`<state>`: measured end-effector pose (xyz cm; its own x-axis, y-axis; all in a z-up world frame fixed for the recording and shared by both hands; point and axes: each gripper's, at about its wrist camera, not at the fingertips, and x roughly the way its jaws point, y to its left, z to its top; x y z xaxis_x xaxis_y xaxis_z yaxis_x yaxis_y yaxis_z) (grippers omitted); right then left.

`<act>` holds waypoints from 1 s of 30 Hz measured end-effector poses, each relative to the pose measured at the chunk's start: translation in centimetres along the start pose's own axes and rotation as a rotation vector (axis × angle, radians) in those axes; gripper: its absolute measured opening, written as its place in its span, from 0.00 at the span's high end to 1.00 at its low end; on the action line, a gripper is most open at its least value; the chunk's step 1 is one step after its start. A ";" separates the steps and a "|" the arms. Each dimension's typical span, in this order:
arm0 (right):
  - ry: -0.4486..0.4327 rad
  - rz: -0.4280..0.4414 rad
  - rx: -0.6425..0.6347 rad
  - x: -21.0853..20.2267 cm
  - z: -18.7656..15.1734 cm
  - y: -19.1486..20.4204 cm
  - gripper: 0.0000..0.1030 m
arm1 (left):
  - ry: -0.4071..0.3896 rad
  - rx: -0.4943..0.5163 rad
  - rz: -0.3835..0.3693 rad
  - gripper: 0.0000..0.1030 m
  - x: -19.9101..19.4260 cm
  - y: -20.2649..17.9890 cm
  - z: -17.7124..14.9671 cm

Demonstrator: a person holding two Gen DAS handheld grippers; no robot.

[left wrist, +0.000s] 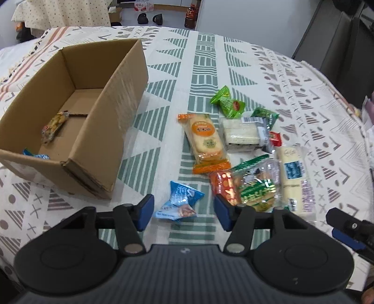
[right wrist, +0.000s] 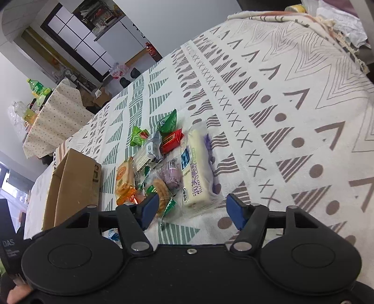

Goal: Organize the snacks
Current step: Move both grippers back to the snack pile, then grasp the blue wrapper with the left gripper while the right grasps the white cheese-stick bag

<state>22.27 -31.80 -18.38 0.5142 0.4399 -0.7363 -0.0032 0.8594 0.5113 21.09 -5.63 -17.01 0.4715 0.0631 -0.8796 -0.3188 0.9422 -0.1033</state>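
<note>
A cardboard box (left wrist: 121, 98) stands open at the left with a brown snack bar (left wrist: 52, 127) and a blue packet (left wrist: 35, 155) inside. My left gripper (left wrist: 183, 211) is open, its pads on either side of a blue snack packet (left wrist: 180, 201) on the cloth. A pile of snacks lies to the right: an orange cracker pack (left wrist: 204, 142), green candies (left wrist: 228, 101), a white wafer pack (left wrist: 243, 134), a long cream cake bar (left wrist: 293, 177). My right gripper (right wrist: 191, 210) is open and empty, just short of the cake bar (right wrist: 196, 168). The box shows in the right wrist view (right wrist: 72, 187).
The patterned tablecloth (left wrist: 280, 77) covers the table. A dark bottle (left wrist: 190, 15) stands beyond the far edge. A second cloth-covered table (right wrist: 56, 117) with bottles stands beyond. My right gripper's tip shows in the left wrist view (left wrist: 346, 230).
</note>
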 end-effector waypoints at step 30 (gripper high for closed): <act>0.088 -0.060 0.090 5.1 1.2 -1.1 0.72 | 0.032 -0.066 -0.043 0.77 2.1 0.4 0.1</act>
<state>25.89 -30.81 -22.17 0.4342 0.4129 -0.8006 0.1038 0.8599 0.4998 22.01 -5.09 -18.91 0.4598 0.0116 -0.8879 -0.3528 0.9200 -0.1707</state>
